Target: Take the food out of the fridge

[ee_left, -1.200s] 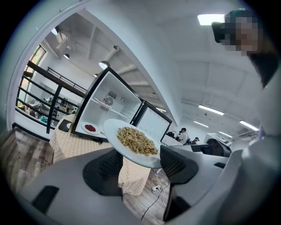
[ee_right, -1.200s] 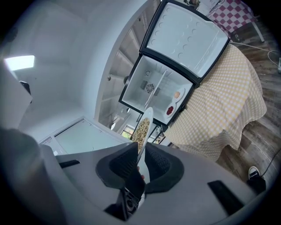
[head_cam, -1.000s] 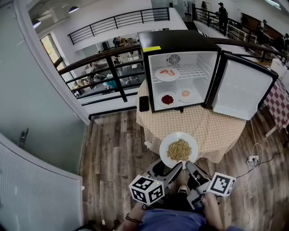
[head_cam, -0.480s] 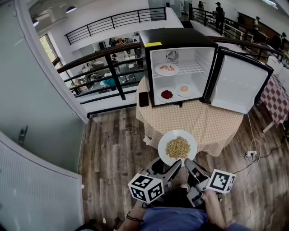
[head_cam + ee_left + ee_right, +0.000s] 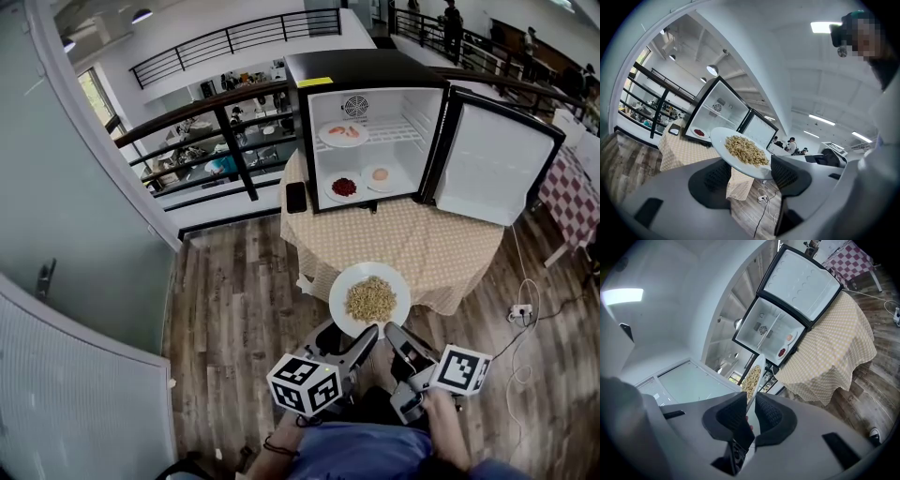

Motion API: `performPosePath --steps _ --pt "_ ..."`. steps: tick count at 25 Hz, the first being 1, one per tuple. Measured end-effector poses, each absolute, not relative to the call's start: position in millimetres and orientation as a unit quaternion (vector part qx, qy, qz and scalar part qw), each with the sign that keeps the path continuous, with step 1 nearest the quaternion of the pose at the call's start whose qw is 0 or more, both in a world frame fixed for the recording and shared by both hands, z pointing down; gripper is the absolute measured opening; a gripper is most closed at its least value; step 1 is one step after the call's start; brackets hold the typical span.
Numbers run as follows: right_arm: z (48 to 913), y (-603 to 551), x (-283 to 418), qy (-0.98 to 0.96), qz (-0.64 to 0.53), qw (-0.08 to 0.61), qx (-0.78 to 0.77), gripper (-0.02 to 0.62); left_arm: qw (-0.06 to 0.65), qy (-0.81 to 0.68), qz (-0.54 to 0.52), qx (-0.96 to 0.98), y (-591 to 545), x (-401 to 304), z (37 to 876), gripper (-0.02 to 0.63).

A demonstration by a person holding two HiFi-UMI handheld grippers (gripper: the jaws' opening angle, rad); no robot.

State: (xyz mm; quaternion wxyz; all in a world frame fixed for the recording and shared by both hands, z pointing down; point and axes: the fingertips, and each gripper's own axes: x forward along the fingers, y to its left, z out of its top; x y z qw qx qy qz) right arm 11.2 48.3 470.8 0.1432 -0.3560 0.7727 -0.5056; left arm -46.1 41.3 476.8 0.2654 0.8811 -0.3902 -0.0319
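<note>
The plate of pasta (image 5: 370,298) hangs in the air at the near edge of the bench (image 5: 412,248), its near rim hidden behind both tools; the right tool (image 5: 751,399) is clenched on that rim; the left tool (image 5: 750,173) is spread wide under the plate, and I can't tell if it touches; three plates in the open fridge (image 5: 375,70) carry food too small to name; since a second ago the plate has stayed clamped and the fridge looks slightly farther off.
</note>
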Motion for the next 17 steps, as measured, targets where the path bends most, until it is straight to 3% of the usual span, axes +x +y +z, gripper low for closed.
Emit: performPosePath --steps 17 --pt "466.3 47.5 18.8 0.773 -0.495 0.144 -0.369 0.061 0.261 -0.380 -0.036 0.887 38.6 -39.7 471.1 0.265"
